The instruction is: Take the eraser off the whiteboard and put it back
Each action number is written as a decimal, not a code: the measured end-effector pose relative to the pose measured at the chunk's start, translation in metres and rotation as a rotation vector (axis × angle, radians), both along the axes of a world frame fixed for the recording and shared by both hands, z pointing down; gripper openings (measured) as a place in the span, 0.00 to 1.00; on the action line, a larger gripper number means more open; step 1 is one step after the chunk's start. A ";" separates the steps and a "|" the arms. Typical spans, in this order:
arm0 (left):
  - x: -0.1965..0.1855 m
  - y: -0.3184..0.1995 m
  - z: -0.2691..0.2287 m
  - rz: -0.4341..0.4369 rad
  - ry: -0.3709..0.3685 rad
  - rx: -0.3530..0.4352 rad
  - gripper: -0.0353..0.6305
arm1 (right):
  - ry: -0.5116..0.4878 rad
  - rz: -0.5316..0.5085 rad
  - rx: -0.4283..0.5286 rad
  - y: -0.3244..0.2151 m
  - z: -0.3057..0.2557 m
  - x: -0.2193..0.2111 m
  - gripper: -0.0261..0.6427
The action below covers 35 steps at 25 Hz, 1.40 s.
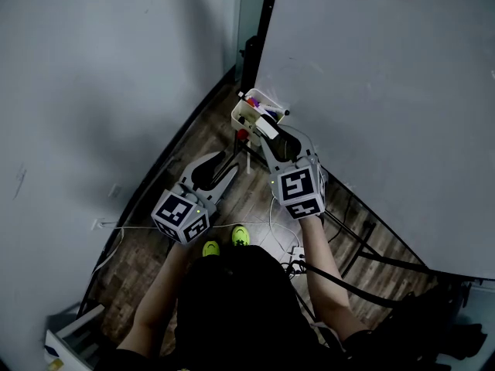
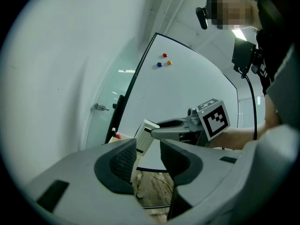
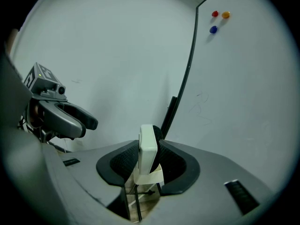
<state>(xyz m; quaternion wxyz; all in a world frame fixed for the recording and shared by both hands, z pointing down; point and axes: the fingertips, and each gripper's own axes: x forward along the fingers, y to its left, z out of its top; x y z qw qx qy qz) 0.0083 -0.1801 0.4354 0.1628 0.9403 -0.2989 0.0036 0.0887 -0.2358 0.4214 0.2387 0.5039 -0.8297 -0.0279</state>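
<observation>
**A:** From above, where's the eraser (image 1: 265, 124)?
**B:** Off the whiteboard (image 1: 387, 91), gripped by the right gripper (image 1: 269, 131), over a basket (image 1: 240, 117) that seems to sit at the board's lower corner. It's dim.
**A:** The left gripper view?
**B:** The left gripper (image 2: 149, 156) has its jaws apart and empty.
**A:** The right gripper view?
**B:** Its pads (image 3: 119, 165) clamp the eraser's sides.

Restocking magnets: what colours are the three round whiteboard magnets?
Red magnet, orange magnet, blue magnet; right gripper view.

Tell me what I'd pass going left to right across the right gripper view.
The left gripper → eraser → blue magnet → orange magnet.
</observation>
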 end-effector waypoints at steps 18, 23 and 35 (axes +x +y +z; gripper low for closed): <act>0.009 0.014 -0.015 0.055 0.010 0.029 0.27 | -0.034 0.002 0.056 0.036 -0.045 -0.006 0.24; 0.011 0.015 -0.018 0.061 0.012 0.033 0.27 | -0.033 0.000 0.066 0.044 -0.054 -0.009 0.24; 0.004 0.013 -0.029 0.037 0.044 0.041 0.23 | -0.024 0.003 0.087 0.056 -0.067 -0.013 0.24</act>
